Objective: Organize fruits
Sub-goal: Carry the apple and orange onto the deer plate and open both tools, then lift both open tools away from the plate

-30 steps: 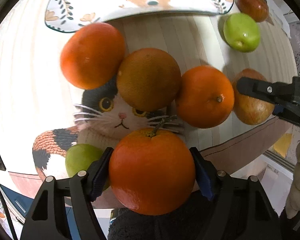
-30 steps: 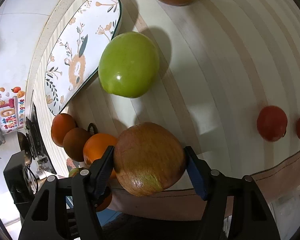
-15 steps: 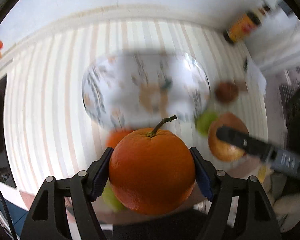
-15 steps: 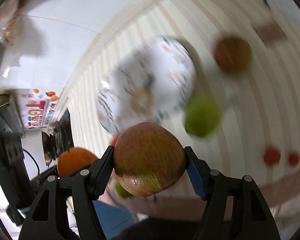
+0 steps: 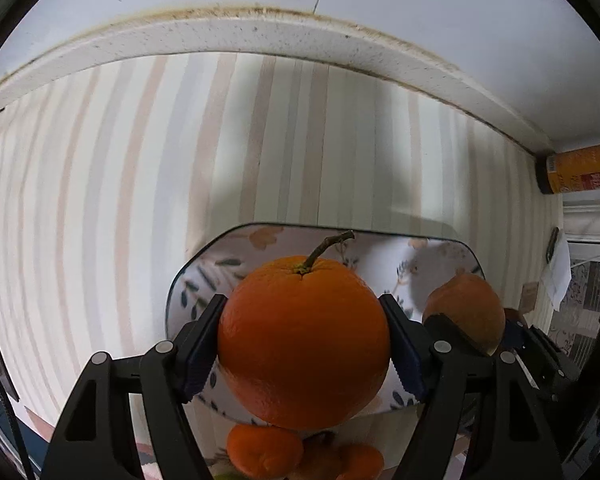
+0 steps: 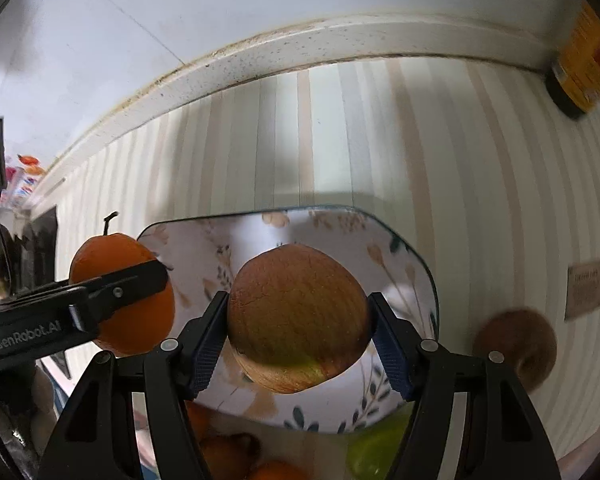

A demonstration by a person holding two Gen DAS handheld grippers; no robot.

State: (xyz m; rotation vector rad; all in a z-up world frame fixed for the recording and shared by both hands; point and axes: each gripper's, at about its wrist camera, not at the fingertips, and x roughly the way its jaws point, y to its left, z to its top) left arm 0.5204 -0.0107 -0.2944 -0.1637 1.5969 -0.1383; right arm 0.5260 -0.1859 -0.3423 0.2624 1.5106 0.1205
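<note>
You've lifted both fruits over the floral plate (image 5: 440, 252): left gripper (image 5: 304, 344) clamps the orange (image 5: 304, 344), right gripper (image 6: 298, 320) the apple (image 6: 298, 320); lower them.

both grippers have risen from the table. the orange (image 5: 303, 340) and apple (image 6: 298, 318) now hang before the plate (image 6: 404, 252), lower centre of frame.
</note>
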